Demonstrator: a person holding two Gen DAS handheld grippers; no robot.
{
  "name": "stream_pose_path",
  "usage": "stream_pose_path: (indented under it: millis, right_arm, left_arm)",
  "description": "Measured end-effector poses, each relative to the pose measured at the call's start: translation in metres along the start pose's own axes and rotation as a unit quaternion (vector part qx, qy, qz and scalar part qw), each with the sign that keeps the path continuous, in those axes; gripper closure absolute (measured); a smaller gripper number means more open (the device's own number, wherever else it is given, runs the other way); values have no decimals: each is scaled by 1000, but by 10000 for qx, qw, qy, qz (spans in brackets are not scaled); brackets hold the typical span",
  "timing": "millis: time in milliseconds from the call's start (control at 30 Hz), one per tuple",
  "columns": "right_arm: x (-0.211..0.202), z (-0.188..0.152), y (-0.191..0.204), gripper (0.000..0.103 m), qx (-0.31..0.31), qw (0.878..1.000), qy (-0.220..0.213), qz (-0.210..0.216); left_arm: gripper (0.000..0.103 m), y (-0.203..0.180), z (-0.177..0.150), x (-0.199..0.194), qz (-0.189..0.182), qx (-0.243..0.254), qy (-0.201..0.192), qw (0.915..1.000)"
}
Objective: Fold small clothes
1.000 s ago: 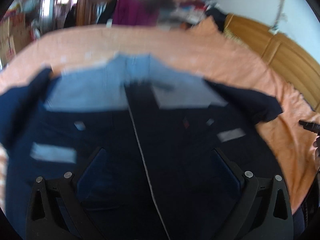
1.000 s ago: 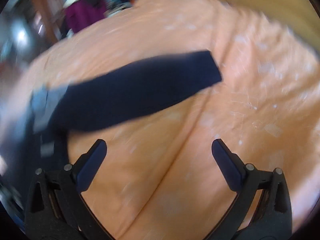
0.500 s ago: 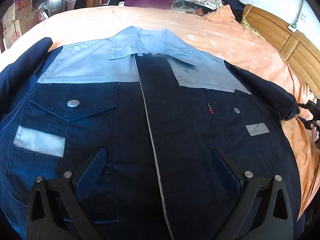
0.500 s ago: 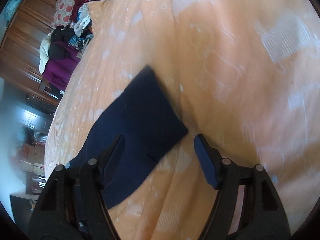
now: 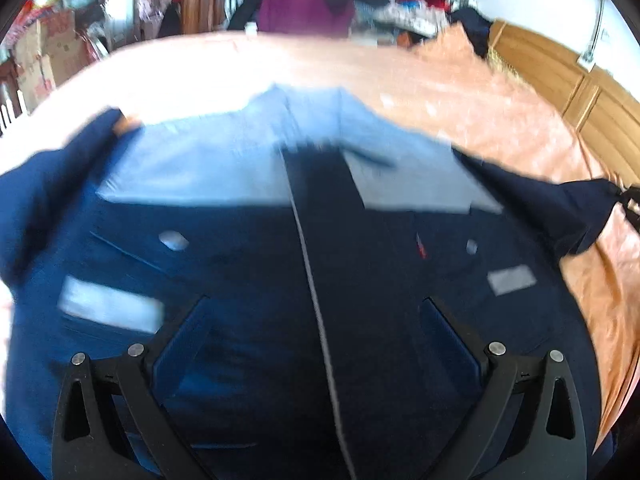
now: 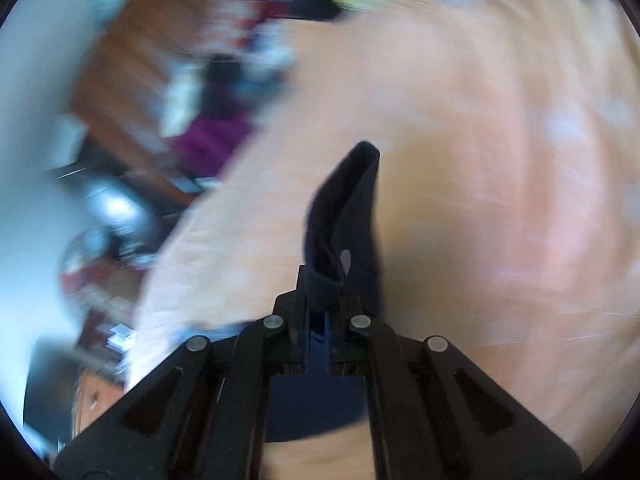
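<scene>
Clearly blurred, no writing legible.
Jacket: flat on orange bedspread.
Left gripper: jaws wide, above jacket.
Right gripper: clamped on sleeve cuff.
Background: clothes pile.

A peach-orange patterned bedspread covers the bed. At far right runs a light wooden panelled headboard. Beyond the far edge lies a magenta garment beside a blurred heap of mixed clothes. Cardboard boxes stand far left.
</scene>
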State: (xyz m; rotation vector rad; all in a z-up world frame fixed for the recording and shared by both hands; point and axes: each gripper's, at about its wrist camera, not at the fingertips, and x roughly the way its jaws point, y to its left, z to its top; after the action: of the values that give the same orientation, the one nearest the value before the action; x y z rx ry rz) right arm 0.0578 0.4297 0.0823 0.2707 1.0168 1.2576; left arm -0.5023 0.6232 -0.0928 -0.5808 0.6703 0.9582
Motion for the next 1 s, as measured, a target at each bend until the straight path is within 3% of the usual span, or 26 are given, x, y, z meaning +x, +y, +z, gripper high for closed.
stream_pose_path:
  millis: [100,233,400,467,567,700,867,1000]
  right_arm:
    - [16,-11,118,99,-811,9924,124,918]
    - [87,-60,253,99,-1393,9697,716,1876]
    - [212,-174,346,94,-1378,9447,1825,2350]
    - [254,-221,365,81,-1420,9357,2315,2252]
    - [280,-276,366,77,-1209,9259,2900,2096]
    - [242,-292,331,68,-1426,9226,2905,2101]
    - [210,-262,250,63,-1683,9461,2502,1179]
    - [194,-229,153,63,-1432,9623,2312,19]
  left_arm:
    - [0,20,18,-42,6,-192,-554,9983]
    - [0,55,40,-98,88,-475,-1222,9913]
    - [0,111,45,-151,396,-718,-1594,9838]
    - [0,129,40,-159,523,-798,-1566,9830]
    - [0,156,28,-166,695,-970,-1483,9817]
    - [0,183,6,-169,824,-1159,-1424,9795]
    - [0,204,-15,-158,813,-1317,-1174,9810]
    - [0,212,-25,-152,779,-1492,-1116,9794]
